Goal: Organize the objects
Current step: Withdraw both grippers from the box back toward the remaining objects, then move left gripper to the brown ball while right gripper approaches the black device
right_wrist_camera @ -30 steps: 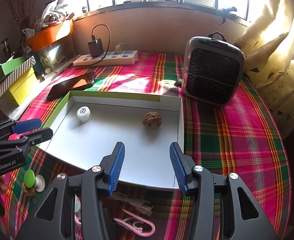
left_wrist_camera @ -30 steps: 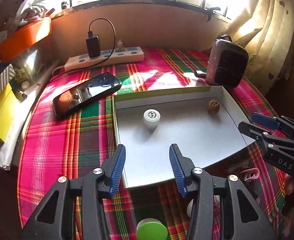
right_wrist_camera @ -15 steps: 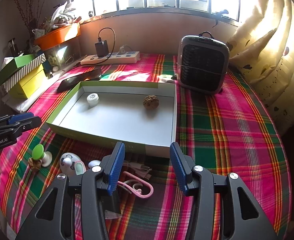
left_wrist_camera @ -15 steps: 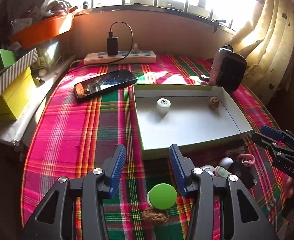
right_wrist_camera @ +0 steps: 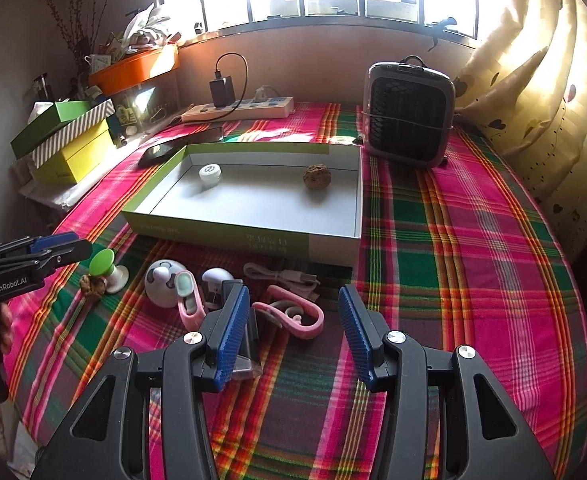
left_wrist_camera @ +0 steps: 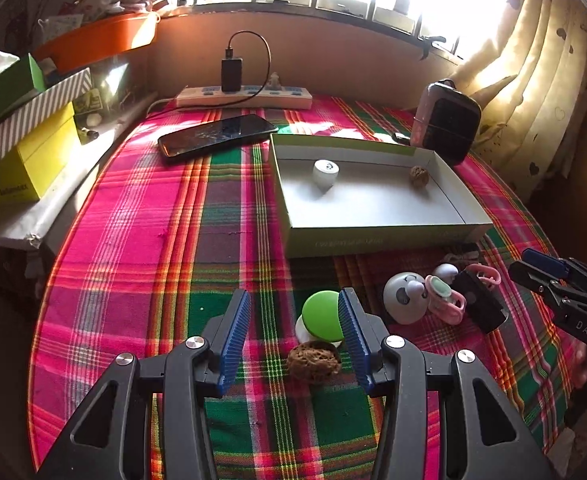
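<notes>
The green knob [left_wrist_camera: 322, 316] stood on the plaid cloth [left_wrist_camera: 133, 240] in front of the box [left_wrist_camera: 373, 236], with a walnut [left_wrist_camera: 313, 362] touching its near side. Both lay in the gap of the left gripper [left_wrist_camera: 291, 340], whose jaws were parted and empty, the right pad just beside the knob's rim. The step in hand looked like picking one of the two for the box, which already held a white cap [left_wrist_camera: 325, 172] and another walnut [left_wrist_camera: 419, 176]. To do it well, the gripper would need to centre on one item only, since closing as it stood might pinch both or squirt the round walnut out sideways; a lower, squarer approach across the knob's wide disc seemed safest. To the right lay a heap: a white panda-faced ball [left_wrist_camera: 403, 298], pink clips [left_wrist_camera: 445, 304] and a black block [left_wrist_camera: 479, 304]. The right gripper [right_wrist_camera: 291, 340] was also parted and empty, hovering over a pink hook [right_wrist_camera: 293, 312], with the block partly behind its left pad.
</notes>
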Demonstrator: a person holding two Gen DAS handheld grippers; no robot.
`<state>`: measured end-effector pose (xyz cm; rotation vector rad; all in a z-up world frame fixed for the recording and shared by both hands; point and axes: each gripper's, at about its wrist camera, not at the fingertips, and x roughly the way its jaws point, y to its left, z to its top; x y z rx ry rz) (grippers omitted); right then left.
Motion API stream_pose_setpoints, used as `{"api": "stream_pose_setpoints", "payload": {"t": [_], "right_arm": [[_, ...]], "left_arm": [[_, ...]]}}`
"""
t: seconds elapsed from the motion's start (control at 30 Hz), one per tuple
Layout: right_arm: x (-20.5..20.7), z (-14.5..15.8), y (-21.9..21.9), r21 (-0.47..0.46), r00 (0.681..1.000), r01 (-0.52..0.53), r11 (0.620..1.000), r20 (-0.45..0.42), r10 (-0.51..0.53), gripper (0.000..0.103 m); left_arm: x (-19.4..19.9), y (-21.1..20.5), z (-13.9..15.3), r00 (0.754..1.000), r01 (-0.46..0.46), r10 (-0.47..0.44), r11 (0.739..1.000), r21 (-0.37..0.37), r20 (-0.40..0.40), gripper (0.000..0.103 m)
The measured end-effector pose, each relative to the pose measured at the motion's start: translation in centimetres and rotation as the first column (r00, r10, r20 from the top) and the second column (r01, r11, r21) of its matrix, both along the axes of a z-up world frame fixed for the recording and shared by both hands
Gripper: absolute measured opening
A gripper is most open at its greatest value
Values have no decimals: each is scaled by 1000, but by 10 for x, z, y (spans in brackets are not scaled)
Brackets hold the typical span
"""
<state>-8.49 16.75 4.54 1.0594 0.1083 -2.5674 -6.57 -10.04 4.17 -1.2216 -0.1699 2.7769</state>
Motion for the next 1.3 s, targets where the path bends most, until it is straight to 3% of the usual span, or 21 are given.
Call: {"api": "stream_pose_setpoints", "payload": {"t": [0.2, 0.53, 1.3], "right_arm": [[10, -8, -1, -3, 1000, -17, 1000, 11, 17, 48], [19, -18, -3, -13, 998, -50, 999, 36, 51, 48], [8, -38, -15, 15, 991, -90, 996, 105, 88, 48]], "left_arm": [[10, -10, -4, 1000, -19, 19, 1000, 25, 8, 44], [22, -2, -17, 999, 43, -44, 997, 62, 27, 48], [11, 11, -33, 995, 67, -70, 997, 47, 72, 48]]}}
